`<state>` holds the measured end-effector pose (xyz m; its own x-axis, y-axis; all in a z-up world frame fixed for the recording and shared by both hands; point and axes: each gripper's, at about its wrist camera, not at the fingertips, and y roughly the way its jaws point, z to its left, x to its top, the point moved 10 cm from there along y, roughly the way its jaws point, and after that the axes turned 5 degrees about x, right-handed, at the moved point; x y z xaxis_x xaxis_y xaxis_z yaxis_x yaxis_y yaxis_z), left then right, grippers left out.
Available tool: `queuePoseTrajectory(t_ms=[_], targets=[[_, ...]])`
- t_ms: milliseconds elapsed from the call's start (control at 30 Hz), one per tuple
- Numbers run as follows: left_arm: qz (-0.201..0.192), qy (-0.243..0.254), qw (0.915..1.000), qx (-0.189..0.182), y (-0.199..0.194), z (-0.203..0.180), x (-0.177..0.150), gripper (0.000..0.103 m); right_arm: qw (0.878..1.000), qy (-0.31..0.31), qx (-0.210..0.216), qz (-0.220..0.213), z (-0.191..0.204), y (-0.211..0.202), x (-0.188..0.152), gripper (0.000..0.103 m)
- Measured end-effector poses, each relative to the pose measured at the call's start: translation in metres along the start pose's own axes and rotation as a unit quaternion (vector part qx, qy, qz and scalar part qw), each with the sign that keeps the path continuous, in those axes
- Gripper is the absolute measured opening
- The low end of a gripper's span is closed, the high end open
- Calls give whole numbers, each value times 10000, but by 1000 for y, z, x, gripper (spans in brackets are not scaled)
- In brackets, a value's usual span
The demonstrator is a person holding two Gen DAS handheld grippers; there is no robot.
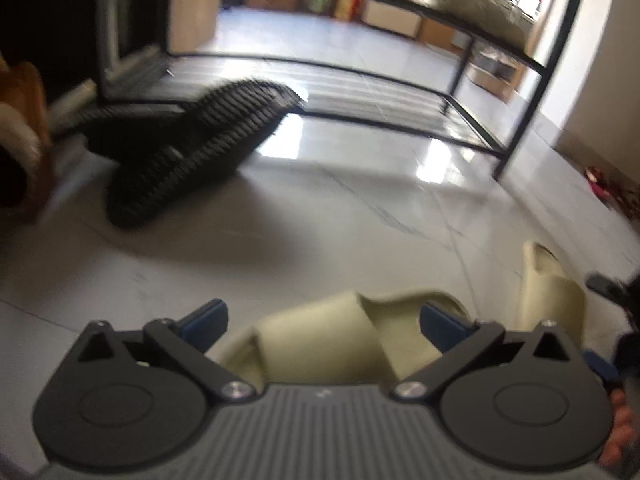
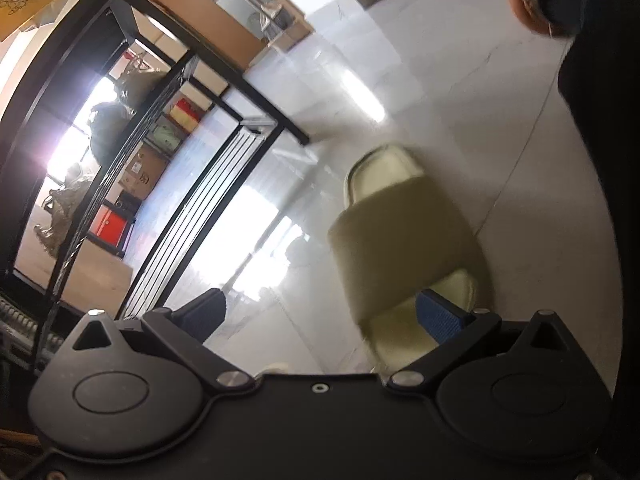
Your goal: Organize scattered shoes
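Two beige slippers lie on the floor. In the left wrist view one beige slipper (image 1: 320, 340) sits near, directly between the spread fingers of the left claw (image 1: 320, 322), whose pads do not press on it; nothing is held. A second beige slipper (image 1: 548, 284) lies just to its right. In the right wrist view a beige slipper (image 2: 404, 236) lies ahead of the right claw (image 2: 320, 312), toward its right finger; that claw also stands spread and grips nothing.

Farther off and to the left, a black ribbed slipper (image 1: 196, 148) leans tilted, its far end up on the bottom rail of the shoe rack (image 1: 520, 60) and its near end on the floor, with another dark shape half under it that is too blurred to read. A brown fleece-lined shoe (image 1: 24, 128) shows at the far left edge.

The task looks barely begun: the bottom shelf of the rack carries no neatly placed shoes as far as can be seen, and the beige pair and the black slipper are left to be set there.

The floor (image 1: 360, 216) is glossy pale tile with faint veining and bright window glare. Beyond the black metal rack stand cardboard boxes and bags; a small red thing (image 1: 600, 184) lies by the right wall.
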<state>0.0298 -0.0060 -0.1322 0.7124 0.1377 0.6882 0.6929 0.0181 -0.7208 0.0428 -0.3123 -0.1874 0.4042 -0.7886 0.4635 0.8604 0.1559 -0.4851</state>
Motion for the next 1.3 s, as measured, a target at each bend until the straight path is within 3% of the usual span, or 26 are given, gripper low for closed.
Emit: queuePoseTrajectory(t_ms=[200, 367, 500, 733, 967, 1100, 1167, 1267, 1300], targets=[[-141, -38, 9978, 641, 3, 46, 23, 102, 9902, 430, 140, 1321, 37, 16, -66, 103], [-177, -277, 9933, 1110, 0, 88, 33, 102, 9603, 1292, 3, 2471, 65, 38, -125, 103], [-105, -633, 9884, 1375, -1, 116, 36, 102, 9376, 1951, -543, 2826, 83, 52, -154, 103], [-199, -892, 9871, 1318, -2, 128, 47, 102, 9384, 1665, -1436, 2667, 102, 74, -176, 103], [-154, -999, 9875, 1211, 3, 131, 51, 102, 9375, 608, -2100, 2708, 108, 89, -190, 100], [-50, -1108, 9864, 1214, 7, 132, 49, 102, 9423, 56, -1998, 2686, 115, 92, -185, 96], [6, -1134, 9861, 1214, 9, 131, 47, 102, 9421, -579, -1914, 2690, 121, 94, -180, 95], [53, -1131, 9860, 1224, 10, 130, 44, 102, 9328, -1418, -1718, 2832, 129, 97, -175, 95], [65, -1125, 9860, 1228, 10, 130, 43, 102, 9232, -1850, -1552, 2991, 134, 99, -174, 95]])
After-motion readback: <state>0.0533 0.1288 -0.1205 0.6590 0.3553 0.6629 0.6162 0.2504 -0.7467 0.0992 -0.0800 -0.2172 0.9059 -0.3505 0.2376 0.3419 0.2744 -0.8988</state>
